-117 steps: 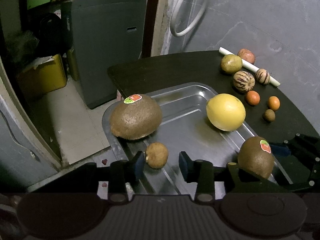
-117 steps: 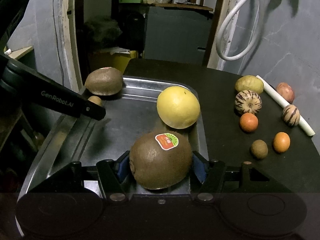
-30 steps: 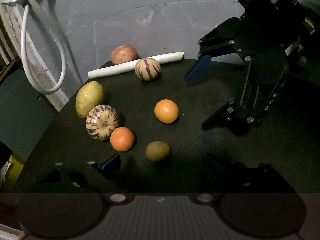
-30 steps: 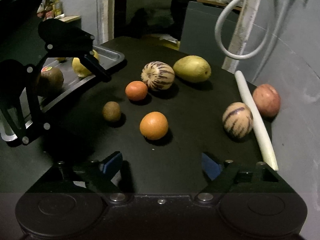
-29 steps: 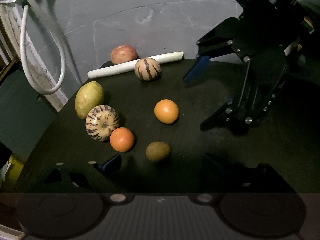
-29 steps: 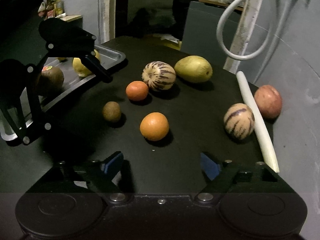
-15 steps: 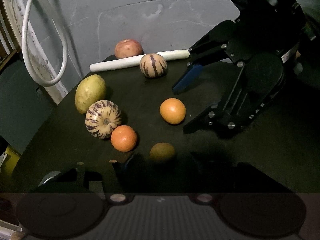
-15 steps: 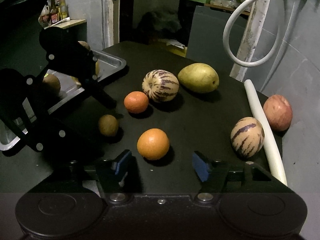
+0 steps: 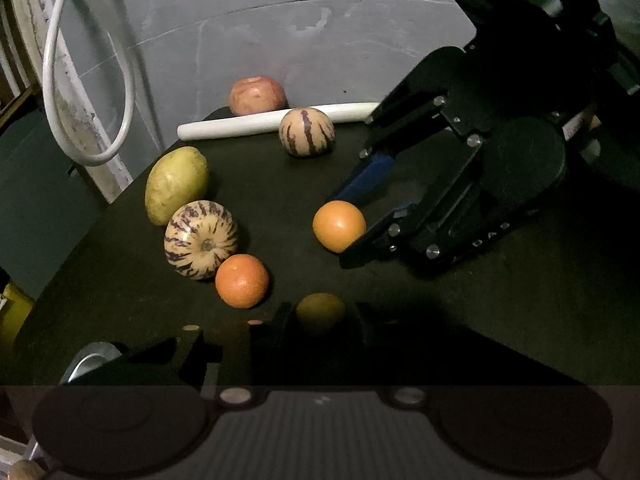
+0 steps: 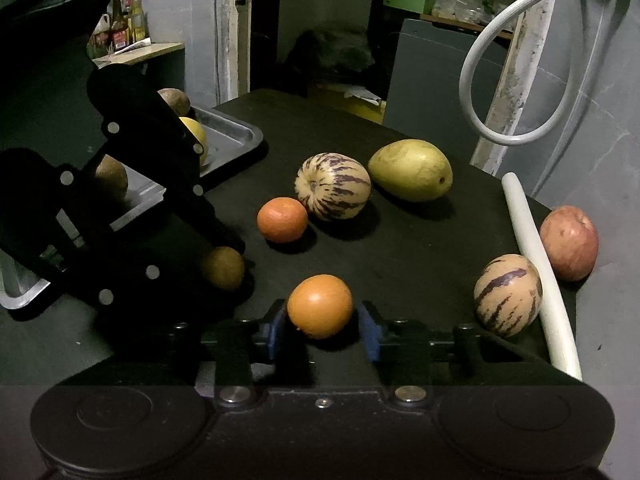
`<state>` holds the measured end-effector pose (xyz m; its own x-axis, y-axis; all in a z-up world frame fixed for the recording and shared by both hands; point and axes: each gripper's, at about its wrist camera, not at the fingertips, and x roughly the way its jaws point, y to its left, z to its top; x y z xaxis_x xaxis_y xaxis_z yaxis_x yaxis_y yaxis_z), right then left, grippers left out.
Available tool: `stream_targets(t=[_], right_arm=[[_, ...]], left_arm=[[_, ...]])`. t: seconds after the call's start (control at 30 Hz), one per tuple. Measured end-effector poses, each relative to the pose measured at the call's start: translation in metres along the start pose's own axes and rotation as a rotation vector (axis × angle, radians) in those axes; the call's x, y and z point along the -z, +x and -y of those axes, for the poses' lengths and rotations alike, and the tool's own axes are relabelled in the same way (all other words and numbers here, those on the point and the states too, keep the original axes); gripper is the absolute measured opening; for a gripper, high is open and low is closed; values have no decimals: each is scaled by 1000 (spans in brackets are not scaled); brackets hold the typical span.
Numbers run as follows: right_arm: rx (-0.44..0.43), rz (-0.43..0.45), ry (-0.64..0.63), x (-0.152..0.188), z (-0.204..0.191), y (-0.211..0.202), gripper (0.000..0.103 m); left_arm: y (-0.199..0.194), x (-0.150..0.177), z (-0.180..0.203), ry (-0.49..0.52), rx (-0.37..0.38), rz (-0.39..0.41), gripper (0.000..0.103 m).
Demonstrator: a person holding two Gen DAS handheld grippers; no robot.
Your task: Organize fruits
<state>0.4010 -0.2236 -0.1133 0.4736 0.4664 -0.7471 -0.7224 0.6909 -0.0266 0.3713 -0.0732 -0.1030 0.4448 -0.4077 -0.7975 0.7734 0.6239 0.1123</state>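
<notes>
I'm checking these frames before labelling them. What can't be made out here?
- Left wrist view: whether the left gripper pads touch the small brown fruit; deep shadow.
- Right wrist view: the tray contents, largely hidden behind the left gripper.
- Right wrist view: whether the right gripper pads press the orange.

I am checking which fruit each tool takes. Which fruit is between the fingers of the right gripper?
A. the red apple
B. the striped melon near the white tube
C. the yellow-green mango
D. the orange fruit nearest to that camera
D: in the right wrist view the right gripper has its blue pads closed on either side of the near orange fruit, while the other fruits lie apart from it on the black table.
</notes>
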Motion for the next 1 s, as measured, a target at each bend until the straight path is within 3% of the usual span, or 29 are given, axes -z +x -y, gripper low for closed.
stream_targets(t=[0.4, 0.73, 1.0], right_arm=[[88, 30, 80, 11, -12, -15, 37], [156, 33, 156, 6, -43, -39, 37], [161, 46, 187, -14, -90, -44, 37]], left_arm=[[-10, 3, -5, -96, 14, -16, 32], [-56, 18, -8, -184, 11, 62, 32], [-105, 46, -24, -316, -30, 118, 32]])
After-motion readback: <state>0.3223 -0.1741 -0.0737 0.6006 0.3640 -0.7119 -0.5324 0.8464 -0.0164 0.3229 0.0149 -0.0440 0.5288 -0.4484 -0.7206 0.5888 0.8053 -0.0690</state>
